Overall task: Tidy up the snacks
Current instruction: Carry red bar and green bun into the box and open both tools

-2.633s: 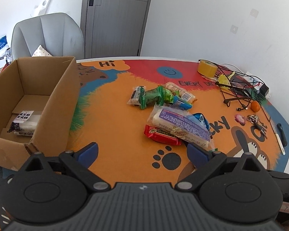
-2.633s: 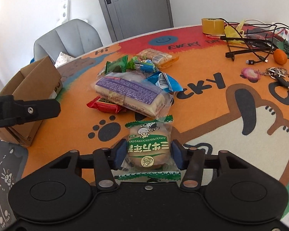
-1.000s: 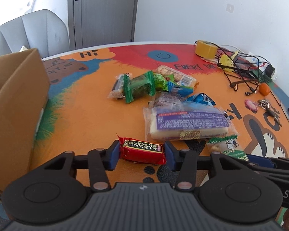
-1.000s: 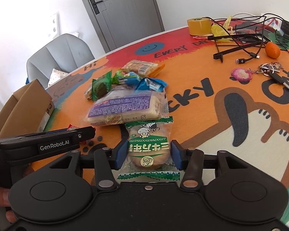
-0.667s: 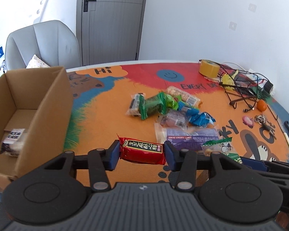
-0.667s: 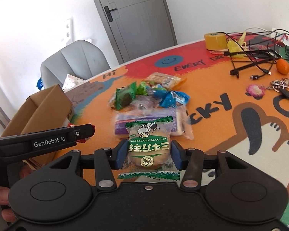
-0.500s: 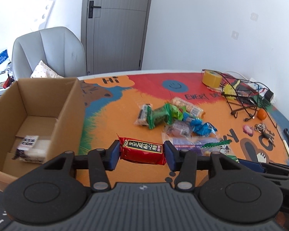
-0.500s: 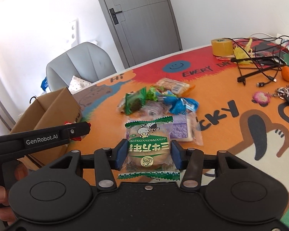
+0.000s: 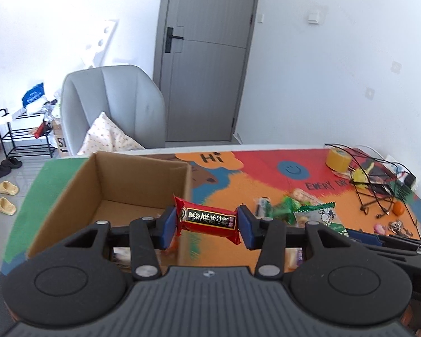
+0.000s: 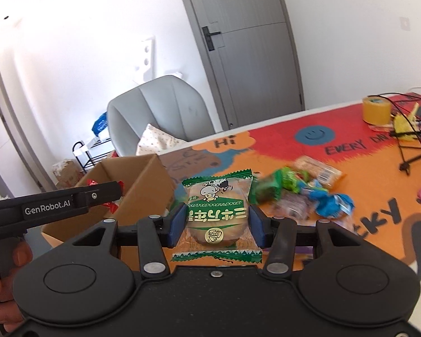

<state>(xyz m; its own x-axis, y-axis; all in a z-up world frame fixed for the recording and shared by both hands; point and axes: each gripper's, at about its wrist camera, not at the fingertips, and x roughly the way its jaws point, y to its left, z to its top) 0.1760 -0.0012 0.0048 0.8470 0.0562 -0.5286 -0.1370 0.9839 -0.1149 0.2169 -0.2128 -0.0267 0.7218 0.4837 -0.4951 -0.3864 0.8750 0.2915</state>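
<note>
1. Above the near edge of the cardboard box (image 9: pixel 120 193): the left gripper (image 9: pixel 207 223) is clamped on a red snack bar (image 9: pixel 207 219), pads pressing on both ends, the bar clear of the table.
2. Just to its right, the right gripper (image 10: pixel 214 221) holds a green-and-clear wrapped cake (image 10: pixel 217 210) by its sides, also off the table; the box (image 10: pixel 143 185) lies ahead and to the left of it.
3. Done so far, by my reading: a packet with white wrapping shows on the box floor under the left gripper's fingers, largely hidden; two more snacks are lifted and nearly at the box.
4. Left to do: both held snacks are not yet dropped in. A loose pile remains on the colourful table mat (image 10: pixel 365 174): green packets (image 10: pixel 278 185), a blue wrapper (image 10: pixel 331 205), an orange-tinted biscuit pack (image 10: pixel 317 170), plus a purple-labelled pack partly hidden behind the right gripper.
5. Tape roll (image 10: pixel 376 109), cables and keys sit apart at the far right; judged not part of the sorting.
</note>
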